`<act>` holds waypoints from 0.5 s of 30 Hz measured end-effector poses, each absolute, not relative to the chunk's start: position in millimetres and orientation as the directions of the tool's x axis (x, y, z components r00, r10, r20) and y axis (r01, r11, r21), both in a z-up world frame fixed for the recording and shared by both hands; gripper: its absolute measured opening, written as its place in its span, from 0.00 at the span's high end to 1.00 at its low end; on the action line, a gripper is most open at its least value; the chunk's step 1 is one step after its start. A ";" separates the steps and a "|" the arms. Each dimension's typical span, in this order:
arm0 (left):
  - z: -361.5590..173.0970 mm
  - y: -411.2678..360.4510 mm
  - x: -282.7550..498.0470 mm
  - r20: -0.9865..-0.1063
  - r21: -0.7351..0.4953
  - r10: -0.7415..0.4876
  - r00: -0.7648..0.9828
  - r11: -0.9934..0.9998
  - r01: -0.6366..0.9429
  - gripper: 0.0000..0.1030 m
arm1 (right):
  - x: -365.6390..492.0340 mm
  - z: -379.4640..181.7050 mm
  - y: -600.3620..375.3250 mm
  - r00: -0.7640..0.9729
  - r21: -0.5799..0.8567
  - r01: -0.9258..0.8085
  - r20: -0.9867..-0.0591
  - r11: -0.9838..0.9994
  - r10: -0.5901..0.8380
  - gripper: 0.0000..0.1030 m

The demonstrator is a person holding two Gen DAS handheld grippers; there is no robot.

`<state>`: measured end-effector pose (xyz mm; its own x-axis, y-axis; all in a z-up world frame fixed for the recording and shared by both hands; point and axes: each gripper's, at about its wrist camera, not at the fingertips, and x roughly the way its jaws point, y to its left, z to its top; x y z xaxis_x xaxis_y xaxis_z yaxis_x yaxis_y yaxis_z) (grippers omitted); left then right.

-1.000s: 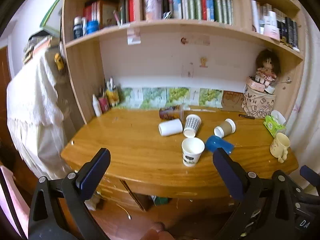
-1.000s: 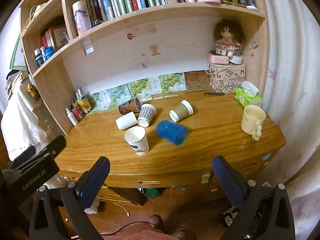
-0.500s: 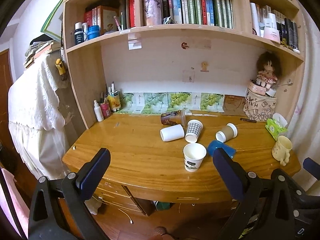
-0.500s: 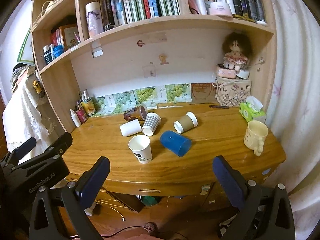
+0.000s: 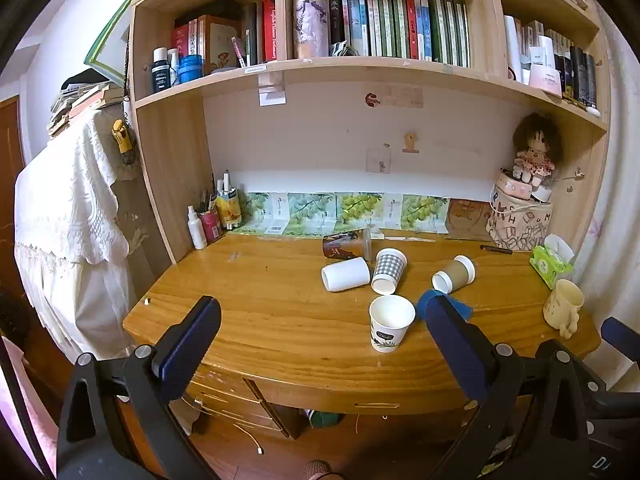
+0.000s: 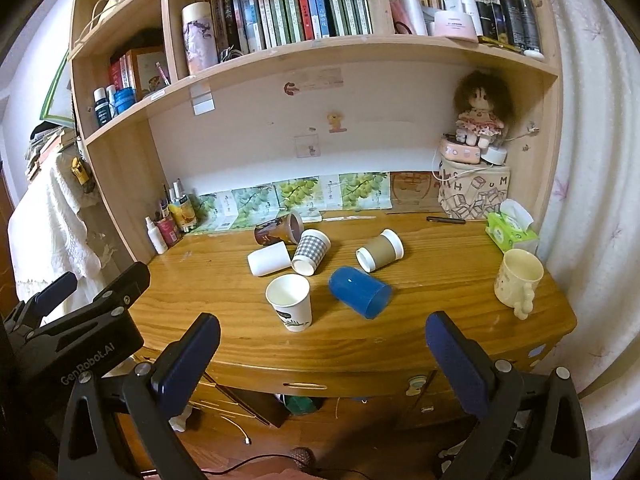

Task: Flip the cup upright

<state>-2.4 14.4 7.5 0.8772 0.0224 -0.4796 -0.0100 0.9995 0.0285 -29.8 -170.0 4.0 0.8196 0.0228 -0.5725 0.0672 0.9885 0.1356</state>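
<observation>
Both the left gripper (image 5: pixel 320 340) and the right gripper (image 6: pixel 320 340) have wide, empty jaws. The blue cup (image 6: pixel 359 290) lies on its side on the desk (image 6: pixel 420 320).

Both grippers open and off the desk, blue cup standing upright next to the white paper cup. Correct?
Not quite. The blue cup lies on its side, mouth toward the desk's front edge, as the right wrist view shows. The white paper cup beside it is the upright one. Both the left gripper and right gripper are open, off the desk.
</observation>
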 end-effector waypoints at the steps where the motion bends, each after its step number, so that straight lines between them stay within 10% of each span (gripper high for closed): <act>1: 7.4 15.1 -2.8 -0.478 0.026 0.020 0.878 1.000 -0.008 0.01 | -29.1 3.9 -169.5 0.819 0.137 0.067 -0.574 0.988 0.024 0.00; 15: 9.5 17.5 -7.2 -0.460 0.011 -0.001 0.888 1.000 0.007 0.01 | -29.0 4.0 -166.0 0.816 0.142 0.066 -0.578 0.988 0.028 0.00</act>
